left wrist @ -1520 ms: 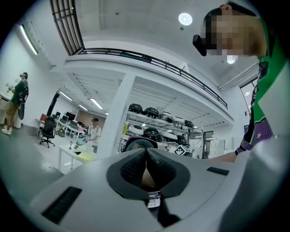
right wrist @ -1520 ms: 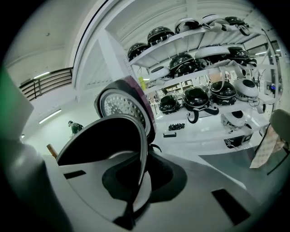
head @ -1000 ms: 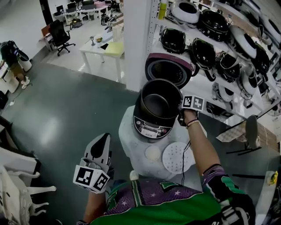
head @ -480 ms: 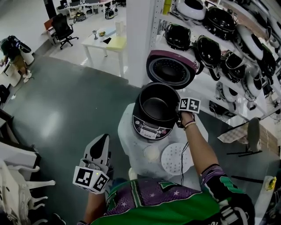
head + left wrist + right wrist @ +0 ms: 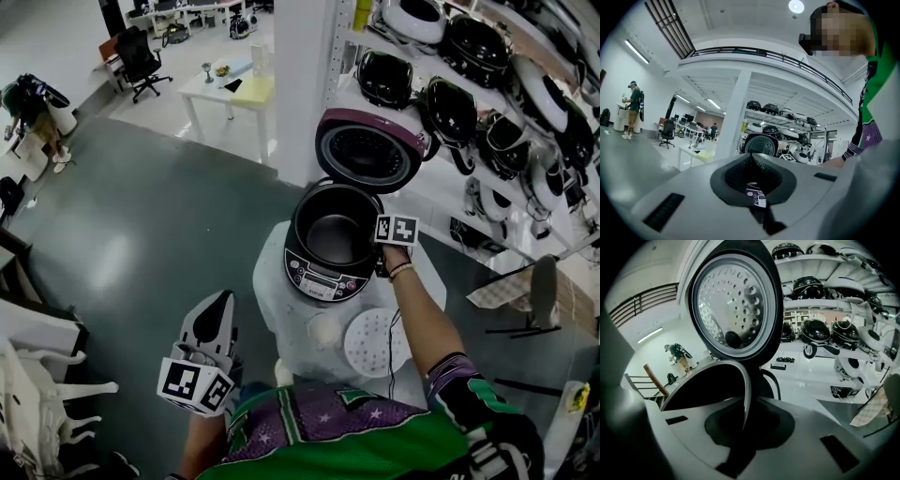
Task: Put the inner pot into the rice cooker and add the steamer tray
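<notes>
The dark pot (image 5: 333, 234) sits in the open black cooker (image 5: 319, 279); my right hand-held gripper (image 5: 743, 425) pinches its rim. The white tray (image 5: 372, 342) lies flat nearby.

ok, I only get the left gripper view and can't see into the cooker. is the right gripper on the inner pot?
Observer: Yes. In the right gripper view, the right gripper has its jaws shut on the rim of the inner pot.
Operator: pot inside the cooker or above it?
Observer: The head view shows it down inside the rice cooker. It looks seated, and the lid stands open behind it.
Operator: and the steamer tray?
Observer: The steamer tray lies flat on the table in front of the cooker, and neither gripper is touching it.
</notes>
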Tool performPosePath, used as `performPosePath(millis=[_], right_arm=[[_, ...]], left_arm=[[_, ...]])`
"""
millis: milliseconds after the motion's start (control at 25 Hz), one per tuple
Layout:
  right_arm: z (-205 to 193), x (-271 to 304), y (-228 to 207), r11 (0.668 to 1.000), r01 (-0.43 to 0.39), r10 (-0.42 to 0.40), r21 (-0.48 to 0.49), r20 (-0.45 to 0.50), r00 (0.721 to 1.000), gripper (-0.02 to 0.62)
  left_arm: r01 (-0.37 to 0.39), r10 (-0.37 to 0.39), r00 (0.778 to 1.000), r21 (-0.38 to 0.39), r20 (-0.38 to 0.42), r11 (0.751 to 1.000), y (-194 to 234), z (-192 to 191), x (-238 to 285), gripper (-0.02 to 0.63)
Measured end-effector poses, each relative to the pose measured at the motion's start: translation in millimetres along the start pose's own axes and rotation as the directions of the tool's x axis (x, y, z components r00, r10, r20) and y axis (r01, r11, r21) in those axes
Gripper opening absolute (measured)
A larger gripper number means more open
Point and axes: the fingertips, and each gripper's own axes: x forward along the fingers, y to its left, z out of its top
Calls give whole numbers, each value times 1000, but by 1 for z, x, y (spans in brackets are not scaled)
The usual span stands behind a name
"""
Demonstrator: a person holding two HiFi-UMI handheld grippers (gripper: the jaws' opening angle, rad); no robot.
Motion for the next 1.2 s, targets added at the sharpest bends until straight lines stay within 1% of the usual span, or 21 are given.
performPosePath(millis=[160, 400, 600, 720, 960, 1200], right_arm=[[-1, 0, 1, 998, 41, -41, -50, 2, 999, 38], [-11, -3, 4, 993, 63, -65, -96, -10, 998, 65], [-15, -15, -4, 996, 64, -64, -58, -3, 998, 59], [-17, -27, -9, 997, 60, -59, -40, 18, 998, 58], [-17, -64, -20, 997, 78, -80, 20, 97, 992, 55], [-20, -127, -23, 994, 79, -93, 77, 206, 974, 58]], left_arm=[[7, -7, 1000, -1, 1, 1000, 1, -1, -1, 23], [16, -16, 1000, -6, 4, 1000, 4, -2, -4, 23], [38, -38, 999, -10, 9, 999, 5, -2, -3, 23], [60, -60, 998, -15, 7, 998, 3, -4, -2, 23], [136, -136, 991, -9, 3, 991, -5, -4, 5, 23], [229, -229, 973, -2, -4, 973, -20, -8, 15, 23]])
